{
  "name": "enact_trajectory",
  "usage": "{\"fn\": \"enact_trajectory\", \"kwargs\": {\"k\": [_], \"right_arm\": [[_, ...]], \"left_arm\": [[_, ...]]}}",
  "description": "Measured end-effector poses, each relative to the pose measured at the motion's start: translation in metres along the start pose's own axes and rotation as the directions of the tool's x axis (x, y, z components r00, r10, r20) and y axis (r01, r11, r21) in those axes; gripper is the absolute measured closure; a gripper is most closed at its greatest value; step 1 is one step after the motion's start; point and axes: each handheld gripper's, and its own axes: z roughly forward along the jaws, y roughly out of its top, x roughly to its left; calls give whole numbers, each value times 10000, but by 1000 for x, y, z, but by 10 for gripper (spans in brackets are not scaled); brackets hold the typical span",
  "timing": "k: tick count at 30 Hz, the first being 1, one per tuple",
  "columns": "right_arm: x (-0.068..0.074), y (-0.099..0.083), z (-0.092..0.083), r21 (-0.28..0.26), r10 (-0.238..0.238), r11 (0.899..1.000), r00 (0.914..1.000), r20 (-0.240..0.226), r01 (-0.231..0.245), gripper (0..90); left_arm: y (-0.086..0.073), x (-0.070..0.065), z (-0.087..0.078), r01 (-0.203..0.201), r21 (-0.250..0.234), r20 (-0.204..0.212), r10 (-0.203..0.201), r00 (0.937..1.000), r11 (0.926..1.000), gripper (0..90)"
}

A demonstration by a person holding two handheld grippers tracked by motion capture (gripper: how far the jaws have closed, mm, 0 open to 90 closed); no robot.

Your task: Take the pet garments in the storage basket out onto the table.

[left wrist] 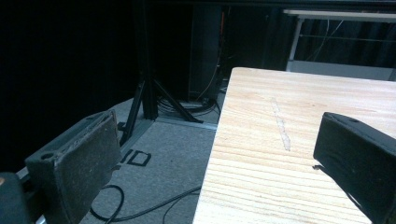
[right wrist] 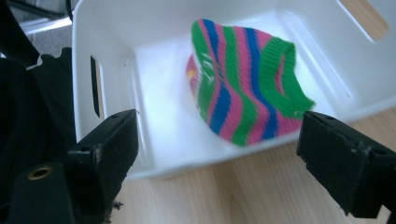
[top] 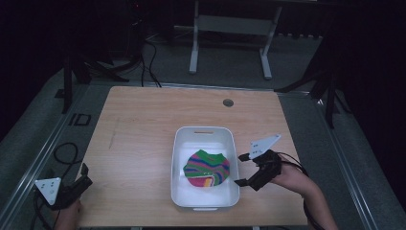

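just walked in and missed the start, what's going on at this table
A person at a wooden table holds a gripper in each hand. A striped sock, green, pink and blue, lies inside a white bin near the middle of the table. The right gripper sits just beside the bin's right wall, open and holding nothing, pointed at the sock. The left gripper rests at the table's near left corner, also open and empty, far from the bin.
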Motion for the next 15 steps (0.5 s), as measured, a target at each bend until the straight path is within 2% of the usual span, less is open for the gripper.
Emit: {"fn": "enact_trajectory", "kwargs": {"k": [2, 5, 7, 12, 15], "right_arm": [[1, 10, 12, 55, -20, 10000, 9996, -267, 21, 125], [3, 18, 23, 387, -409, 9984, 9989, -247, 419, 138], [6, 24, 32, 666, -755, 9948, 9966, -317, 775, 147], [7, 36, 48, 1006, -1137, 9879, 9924, -464, 1179, 185], [9, 44, 60, 1311, -1479, 9792, 9872, -599, 1547, 215]], "left_arm": [[0, 0, 0, -15, -1, 6, 15, 10000, 10000, 11], [0, 0, 0, 7, 1, 28, -7, 10000, 10000, 12], [0, 0, 0, 7, -4, 32, -7, 10000, 10000, 12], [0, 0, 0, -4, -15, 58, 4, 10000, 10000, 12], [0, 0, 0, -1, -22, 77, 1, 10000, 10000, 12]]}}
